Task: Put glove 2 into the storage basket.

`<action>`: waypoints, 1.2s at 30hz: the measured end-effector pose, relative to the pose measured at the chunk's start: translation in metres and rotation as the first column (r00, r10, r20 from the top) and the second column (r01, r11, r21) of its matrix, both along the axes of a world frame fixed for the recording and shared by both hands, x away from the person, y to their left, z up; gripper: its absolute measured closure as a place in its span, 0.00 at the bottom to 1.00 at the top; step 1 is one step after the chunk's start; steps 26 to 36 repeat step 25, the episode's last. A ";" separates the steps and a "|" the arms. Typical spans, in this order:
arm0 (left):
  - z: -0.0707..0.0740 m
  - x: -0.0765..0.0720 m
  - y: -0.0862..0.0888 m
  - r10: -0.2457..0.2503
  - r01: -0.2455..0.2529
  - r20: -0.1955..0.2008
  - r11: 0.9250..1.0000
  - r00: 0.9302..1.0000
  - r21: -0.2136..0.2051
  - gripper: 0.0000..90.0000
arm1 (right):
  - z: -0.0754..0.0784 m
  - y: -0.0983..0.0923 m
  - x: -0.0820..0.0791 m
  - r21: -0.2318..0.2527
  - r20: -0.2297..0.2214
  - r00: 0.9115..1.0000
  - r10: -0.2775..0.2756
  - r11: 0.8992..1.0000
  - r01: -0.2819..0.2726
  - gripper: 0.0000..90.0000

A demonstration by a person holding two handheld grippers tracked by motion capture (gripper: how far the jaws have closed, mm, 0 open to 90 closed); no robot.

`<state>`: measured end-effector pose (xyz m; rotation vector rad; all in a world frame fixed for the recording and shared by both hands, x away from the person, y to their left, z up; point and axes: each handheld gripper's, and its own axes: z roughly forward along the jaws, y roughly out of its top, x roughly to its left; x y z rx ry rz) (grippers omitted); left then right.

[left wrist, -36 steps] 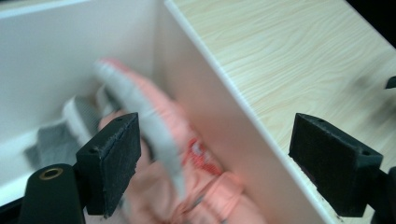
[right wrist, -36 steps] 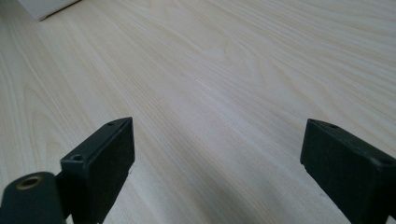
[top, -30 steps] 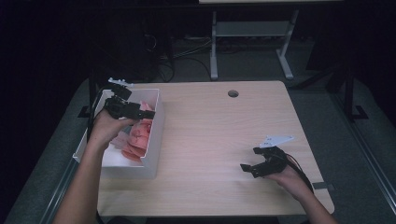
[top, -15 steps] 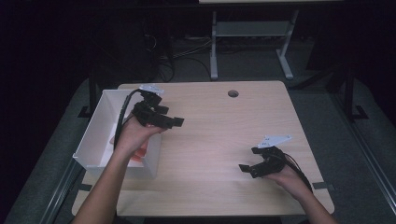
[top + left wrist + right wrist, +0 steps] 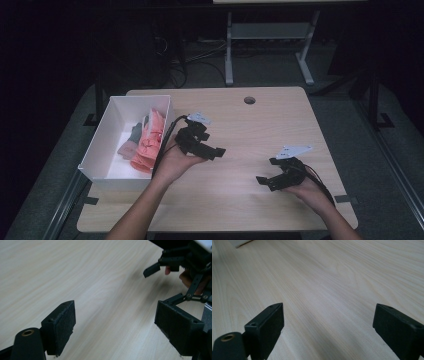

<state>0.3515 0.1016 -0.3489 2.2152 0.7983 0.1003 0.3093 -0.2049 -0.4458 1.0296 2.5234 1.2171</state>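
A white box [image 5: 100, 145] stands at the table's left side. Inside it lie salmon-pink cloth pieces [image 5: 150, 140] and a grey piece [image 5: 131, 140]. My left gripper [image 5: 210, 145] hovers over the bare wood just right of the box, open and empty, its jaws pointing right. In the left gripper view its pads [image 5: 61, 325] stand wide apart over the tabletop, with the other gripper [image 5: 175, 265] farther off. My right gripper [image 5: 267, 171] rests low near the table's front right, open, nothing between its pads [image 5: 268, 325].
The light wooden table [image 5: 250, 130] has a round cable hole [image 5: 249, 100] near its far edge. A corner of the white box [image 5: 239, 242] shows far off in the right gripper view. Beyond the table are a dark floor, cables and a white desk frame [image 5: 270, 35].
My left gripper has come out of the box, where it was at the pink cloth, and moved right over the table, empty. The right gripper has stayed put.
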 end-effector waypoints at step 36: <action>-0.079 -0.012 -0.016 -0.106 0.107 -0.017 0.991 0.994 0.078 0.18 | -0.005 0.001 -0.002 -0.044 -0.004 1.000 -0.011 0.999 0.010 0.11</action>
